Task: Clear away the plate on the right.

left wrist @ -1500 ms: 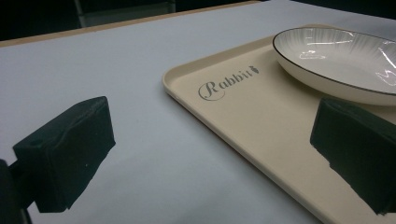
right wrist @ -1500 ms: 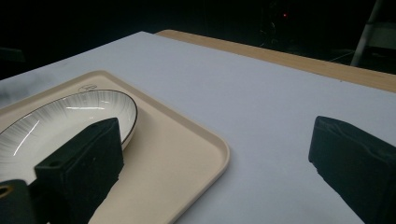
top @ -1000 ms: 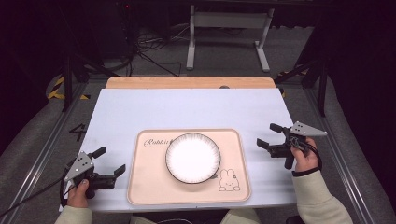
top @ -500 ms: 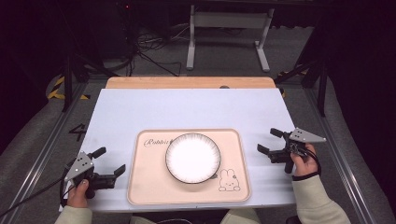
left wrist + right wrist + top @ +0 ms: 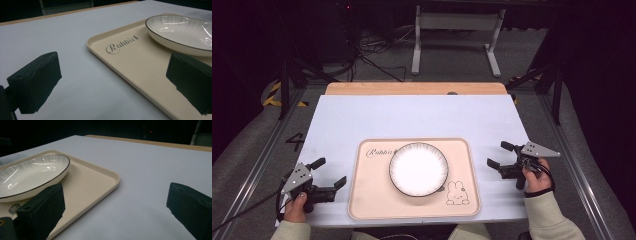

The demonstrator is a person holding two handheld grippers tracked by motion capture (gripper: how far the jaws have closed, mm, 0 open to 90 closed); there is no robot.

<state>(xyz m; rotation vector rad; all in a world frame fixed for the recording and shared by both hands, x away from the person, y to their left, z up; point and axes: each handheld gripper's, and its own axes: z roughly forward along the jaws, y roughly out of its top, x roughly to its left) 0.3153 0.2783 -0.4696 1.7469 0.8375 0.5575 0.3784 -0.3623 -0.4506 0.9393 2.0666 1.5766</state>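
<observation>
The pale grey worktop [image 5: 412, 120] carries a beige rectangular plastic tray [image 5: 362, 200] printed with a rabbit and the word "Rabbit", which sits in the lower middle of the high view, and on it, slightly left of the tray's centre, rests the round white ceramic plate with a thin dark rim [image 5: 418, 169]. Over the last second the right tongs [image 5: 501, 157] have sunk from mid-right toward the lower right of the frame and closer to the person, while the left tongs [image 5: 329, 173] have stayed put at lower left; this looks like settling into a start pose rather than an approach, so no grasp has begun. Both pairs of tongs are released, jaws spread wide and holding nothing. The plate lies between them, apart from each, with the tray's edges nearer than the plate itself. In the left gripper view the plate [image 5: 180, 32] sits at upper right beyond the tray's corner; in the right gripper view it [image 5: 30, 176] lies at left, partly behind one jaw.
</observation>
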